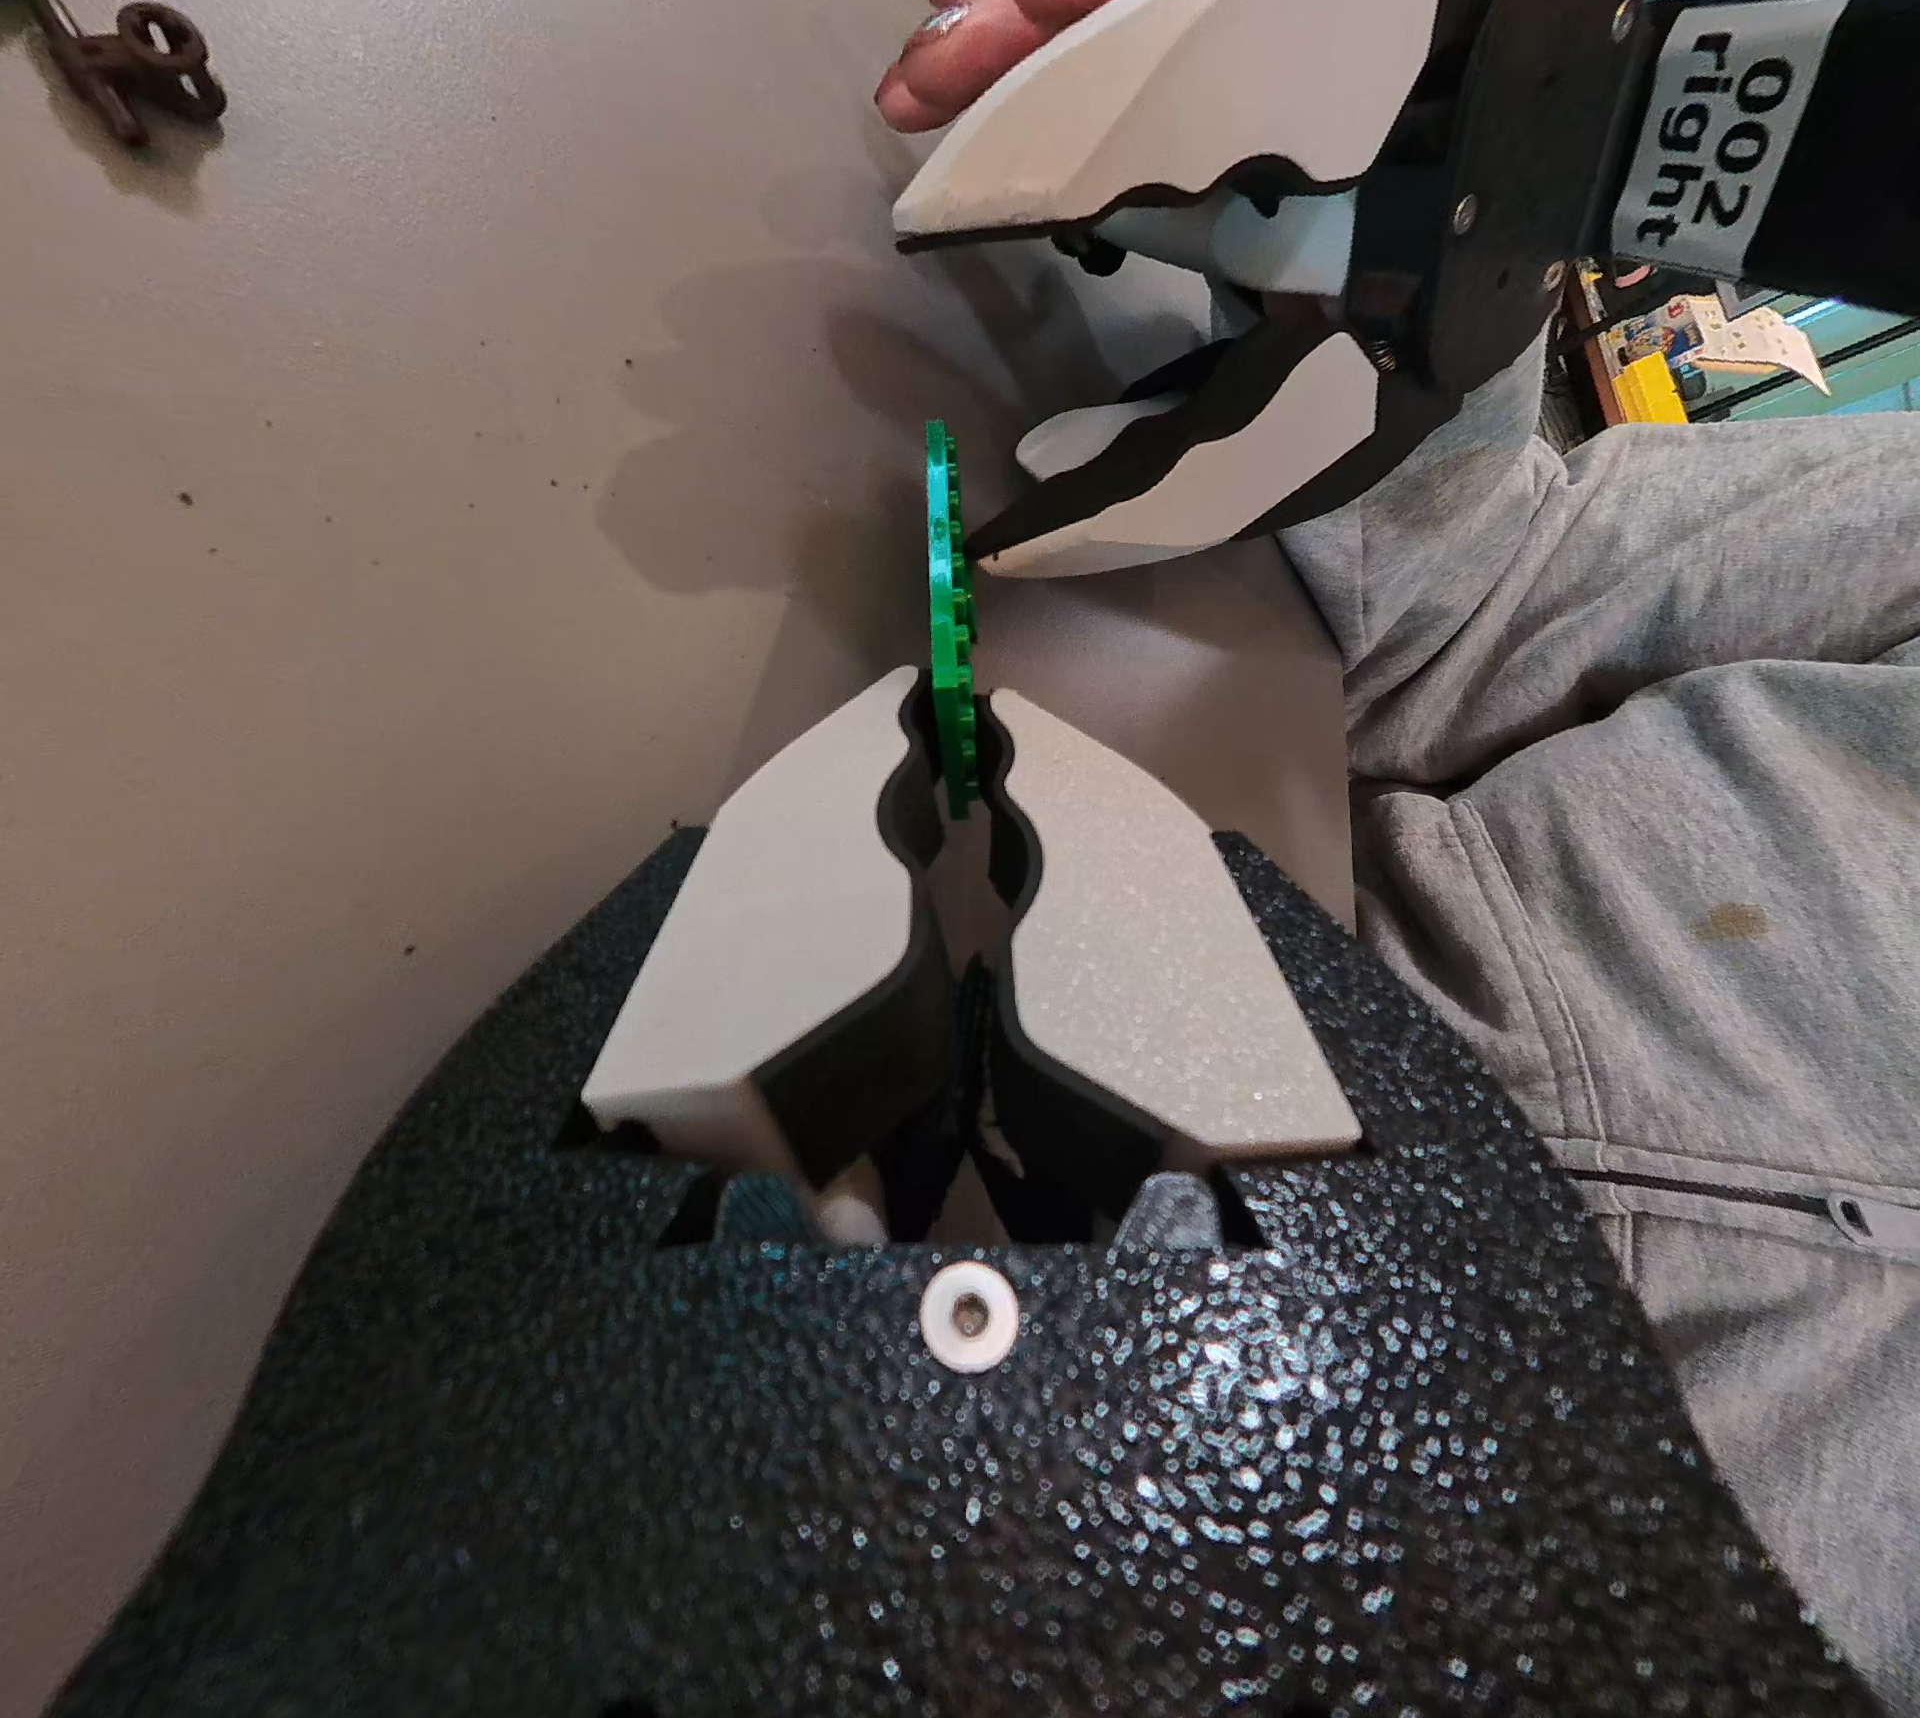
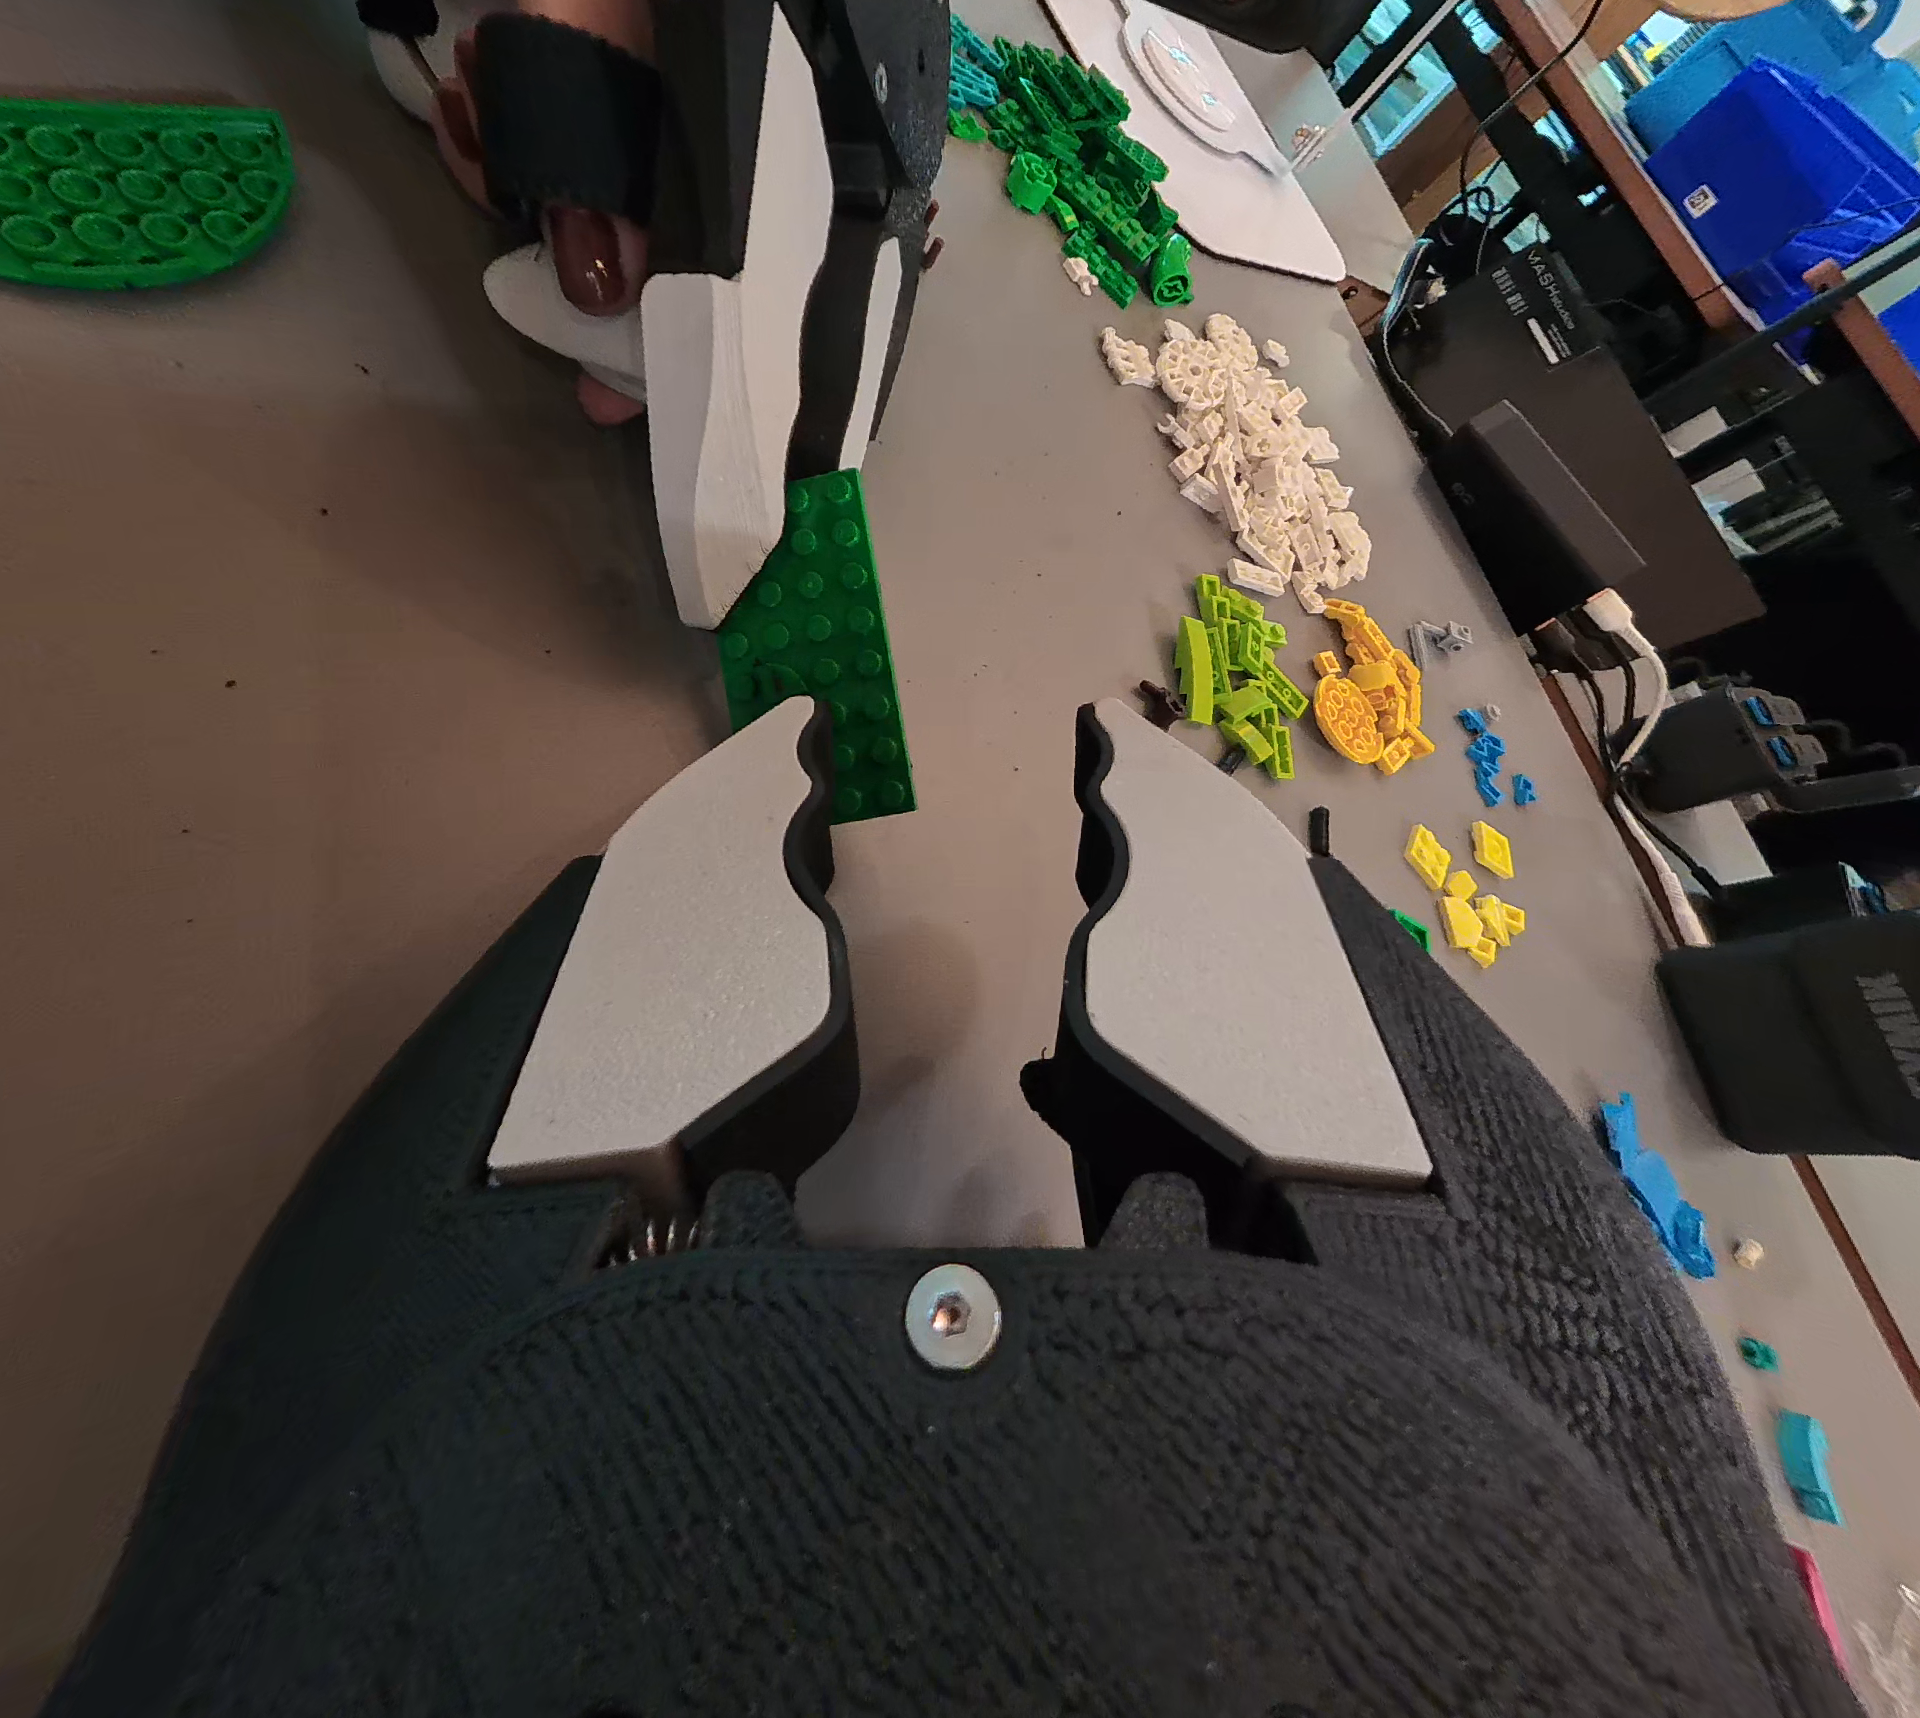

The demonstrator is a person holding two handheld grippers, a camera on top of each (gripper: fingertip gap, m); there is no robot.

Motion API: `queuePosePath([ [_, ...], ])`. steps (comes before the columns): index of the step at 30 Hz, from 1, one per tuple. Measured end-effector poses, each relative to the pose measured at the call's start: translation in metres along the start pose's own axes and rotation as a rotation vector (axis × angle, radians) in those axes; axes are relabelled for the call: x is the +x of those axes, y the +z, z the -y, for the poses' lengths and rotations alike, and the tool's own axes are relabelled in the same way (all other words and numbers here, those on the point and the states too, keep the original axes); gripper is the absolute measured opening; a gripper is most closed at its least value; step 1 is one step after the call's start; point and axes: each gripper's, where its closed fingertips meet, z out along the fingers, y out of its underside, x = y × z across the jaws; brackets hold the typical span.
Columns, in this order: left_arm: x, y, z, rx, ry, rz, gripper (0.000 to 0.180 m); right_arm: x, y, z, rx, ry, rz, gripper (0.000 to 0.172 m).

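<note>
My left gripper (image 1: 956, 681) is shut on a flat green studded plate (image 1: 948, 629) and holds it edge-on above the grey table (image 1: 416, 525). In the right wrist view the plate (image 2: 831, 629) shows its studded face, with the left gripper's fingers (image 2: 717, 473) clamped on its upper corner. My right gripper (image 2: 948, 712) is open, with nothing between its jaws. One of its fingertips (image 2: 800, 718) lies against the plate's studded face. The left wrist view shows the same: the right gripper (image 1: 935, 395) is spread, its lower fingertip (image 1: 982, 551) touching the plate.
A green half-round plate (image 2: 135, 193) lies upside down at the left. Sorted piles lie to the right: green bricks (image 2: 1081, 182), white (image 2: 1257, 442), lime (image 2: 1236, 681), orange (image 2: 1361, 692), yellow (image 2: 1465, 889), blue (image 2: 1491, 764). A grey sleeve (image 1: 1610, 733) is close by.
</note>
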Motion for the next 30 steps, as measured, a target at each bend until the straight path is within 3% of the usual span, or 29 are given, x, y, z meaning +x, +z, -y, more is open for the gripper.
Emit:
queuePosePath([
  [30, 0.0008, 0.0003, -0.0005, -0.003, -0.002, -0.008, 0.004, -0.0054, -0.0012, -0.0016, -0.018, 0.042, 0.055, 0.04],
])
